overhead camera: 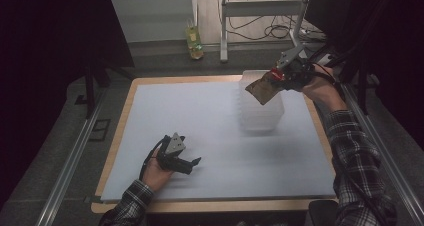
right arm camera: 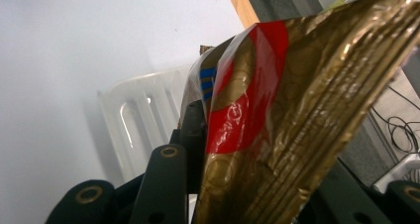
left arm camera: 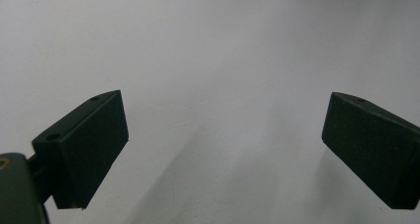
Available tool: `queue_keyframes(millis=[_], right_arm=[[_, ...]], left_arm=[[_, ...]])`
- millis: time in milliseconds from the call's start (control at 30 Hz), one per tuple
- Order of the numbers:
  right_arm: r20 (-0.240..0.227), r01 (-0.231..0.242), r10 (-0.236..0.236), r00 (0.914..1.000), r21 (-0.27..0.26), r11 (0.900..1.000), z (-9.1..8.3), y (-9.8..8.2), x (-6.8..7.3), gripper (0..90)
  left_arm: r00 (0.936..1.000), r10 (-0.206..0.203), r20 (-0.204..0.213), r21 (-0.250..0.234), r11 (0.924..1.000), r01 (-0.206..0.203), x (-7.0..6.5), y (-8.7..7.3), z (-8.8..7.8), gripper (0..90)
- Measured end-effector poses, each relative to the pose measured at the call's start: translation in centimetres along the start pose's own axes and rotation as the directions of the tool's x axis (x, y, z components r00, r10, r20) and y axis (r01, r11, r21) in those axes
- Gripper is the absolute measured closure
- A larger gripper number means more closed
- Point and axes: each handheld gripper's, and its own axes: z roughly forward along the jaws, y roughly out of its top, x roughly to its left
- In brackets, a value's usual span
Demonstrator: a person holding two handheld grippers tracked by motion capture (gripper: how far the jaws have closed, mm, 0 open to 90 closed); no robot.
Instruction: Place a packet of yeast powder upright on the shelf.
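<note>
R gripper (overhead camera: 281,78) was clamped on gold-and-red foil packet (overhead camera: 261,89), held above clear plastic bin (overhead camera: 262,117) at far right of white mat (overhead camera: 190,131). L gripper (overhead camera: 188,162) lay low on mat, jaws apart, empty. Likely a drop-in: center packet over bin opening before letting go.

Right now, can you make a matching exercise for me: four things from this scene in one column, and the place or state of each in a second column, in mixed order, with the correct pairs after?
Things
1. left tongs
2. right tongs
3. gold and red packet
4. clear plastic container

Places or states
A. stands on the white sheet, far right part
B. open, low over the white sheet, nothing between the jaws
C. shut on the packet
D. held in the air above the container

Pairs: 1-B, 2-C, 3-D, 4-A
</note>
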Motion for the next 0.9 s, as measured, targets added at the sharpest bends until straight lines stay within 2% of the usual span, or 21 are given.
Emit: queue_keyframes(millis=[167, 333, 467, 633, 767, 833, 900], right_arm=[[-0.009, 0.003, -0.003, 1.0000, 0.021, 1.000, 0.7, -0.4, -0.6, 69.6], [0.000, 0.032, -0.032, 0.9995, 0.046, 0.998, 1.7, -0.9, -0.9, 69.5], [-0.051, 0.067, -0.065, 0.9966, 0.030, 0.997, 2.2, -1.1, -0.8, 69.7], [-0.085, 0.097, -0.094, 0.9919, 0.027, 0.995, 2.4, -1.0, -0.7, 70.2], [-0.109, 0.143, -0.139, 0.9843, 0.031, 0.989, 2.7, -1.0, -0.1, 70.5], [-0.113, 0.160, -0.150, 0.9821, 0.081, 0.984, 3.3, -1.0, 0.2, 70.5], [-0.118, 0.164, -0.152, 0.9813, 0.096, 0.982, 3.7, -1.1, 0.2, 70.6]], left_arm=[[1.0000, -0.002, 0.003, 0.003, 1.0000, 0.002, 0.1, -0.1, 0.0, 4.1], [1.0000, -0.005, 0.004, 0.006, 1.0000, 0.005, 0.2, -0.1, 0.0, 4.1], [1.0000, -0.003, 0.007, 0.009, 1.0000, 0.003, 0.2, -0.1, 0.0, 4.1], [0.9999, 0.001, 0.012, 0.013, 0.9999, -0.001, 0.1, -0.1, 0.1, 4.1], [0.9999, -0.004, 0.015, 0.013, 0.9999, 0.004, 0.1, -0.1, 0.1, 4.1], [0.9999, 0.000, 0.015, 0.016, 0.9999, 0.000, 0.1, -0.1, 0.1, 4.2], [0.9999, 0.001, 0.016, 0.016, 0.9999, -0.001, 0.0, -0.1, 0.1, 4.2]])
